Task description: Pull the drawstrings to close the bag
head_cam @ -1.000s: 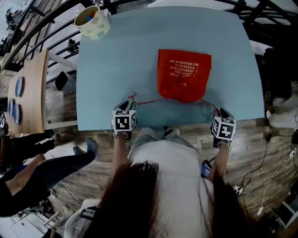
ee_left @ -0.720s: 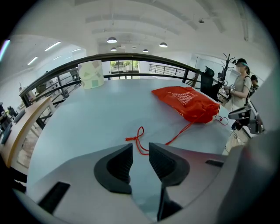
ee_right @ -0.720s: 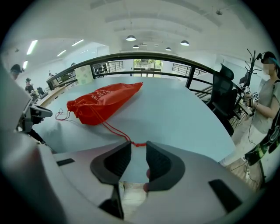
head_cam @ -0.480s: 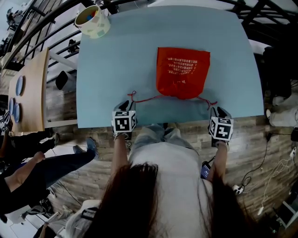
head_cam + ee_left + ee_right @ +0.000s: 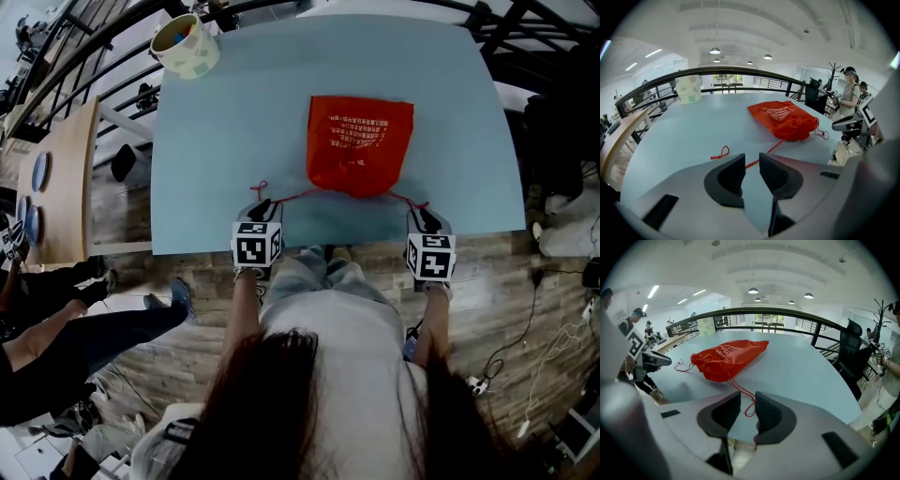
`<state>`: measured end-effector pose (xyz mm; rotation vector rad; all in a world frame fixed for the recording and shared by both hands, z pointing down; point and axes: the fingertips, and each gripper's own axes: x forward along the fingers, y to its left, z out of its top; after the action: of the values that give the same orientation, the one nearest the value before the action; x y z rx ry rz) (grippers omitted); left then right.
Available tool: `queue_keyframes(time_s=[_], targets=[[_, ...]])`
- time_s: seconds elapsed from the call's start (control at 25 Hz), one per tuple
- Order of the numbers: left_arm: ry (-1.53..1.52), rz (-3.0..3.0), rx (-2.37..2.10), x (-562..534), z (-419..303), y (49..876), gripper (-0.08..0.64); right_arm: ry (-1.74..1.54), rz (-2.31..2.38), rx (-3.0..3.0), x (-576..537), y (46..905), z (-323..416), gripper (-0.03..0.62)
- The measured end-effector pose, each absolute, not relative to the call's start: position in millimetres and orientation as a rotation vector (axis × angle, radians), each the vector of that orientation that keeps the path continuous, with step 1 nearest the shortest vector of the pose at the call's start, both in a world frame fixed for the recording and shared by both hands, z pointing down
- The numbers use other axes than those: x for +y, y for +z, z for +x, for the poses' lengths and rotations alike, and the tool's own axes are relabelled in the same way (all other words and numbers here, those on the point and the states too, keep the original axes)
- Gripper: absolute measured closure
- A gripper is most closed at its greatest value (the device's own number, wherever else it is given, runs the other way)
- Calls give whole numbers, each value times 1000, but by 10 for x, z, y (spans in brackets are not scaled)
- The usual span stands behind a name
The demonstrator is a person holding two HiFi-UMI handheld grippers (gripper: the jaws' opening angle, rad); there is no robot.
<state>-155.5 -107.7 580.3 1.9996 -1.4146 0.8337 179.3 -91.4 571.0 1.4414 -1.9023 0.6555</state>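
Observation:
A red drawstring bag (image 5: pixel 359 141) lies flat on the light blue table (image 5: pixel 234 122), its gathered mouth toward the near edge. From the mouth a thin red left drawstring (image 5: pixel 286 197) runs to a knotted loop (image 5: pixel 721 152) by my left gripper (image 5: pixel 263 206). This cord passes under the tips of the left gripper (image 5: pixel 751 161), whose jaws stand apart and do not pinch it. The right drawstring (image 5: pixel 405 199) lies slack. Its loop (image 5: pixel 749 411) rests on the table in the gap of my right gripper (image 5: pixel 747 401), which is open. In the gripper views the bag (image 5: pixel 783 119) (image 5: pixel 726 359) sits just ahead.
A pale cup (image 5: pixel 187 44) with coloured items stands at the table's far left corner. A wooden side table (image 5: pixel 56 187) with blue plates is beyond the left edge, with people nearby. A black office chair (image 5: pixel 853 357) stands to the right. Both grippers sit at the near table edge.
My right gripper has moved left toward the bag and its drawstring, taut before, now lies slack. The bag has shifted slightly left. The left gripper has edged right.

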Motion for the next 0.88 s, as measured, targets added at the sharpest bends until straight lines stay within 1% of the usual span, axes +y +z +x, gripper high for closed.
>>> queue_keyframes(time_s=[0.44, 0.56, 0.76, 0.88], targets=[[741, 2169, -1414, -1062, -987, 5455, 471, 475, 1382, -2088, -1010, 5390, 1523, 507], [714, 2224, -1418, -1093, -816, 5346, 480, 405, 1375, -2138, -1023, 5296, 1484, 526], [674, 2301, -1415, -1140, -592, 5187, 485, 335, 1402, -2207, -1067, 5132, 1448, 532], [668, 2339, -1417, -1193, -481, 5107, 512, 283, 1431, -2249, -1099, 5025, 1461, 549]])
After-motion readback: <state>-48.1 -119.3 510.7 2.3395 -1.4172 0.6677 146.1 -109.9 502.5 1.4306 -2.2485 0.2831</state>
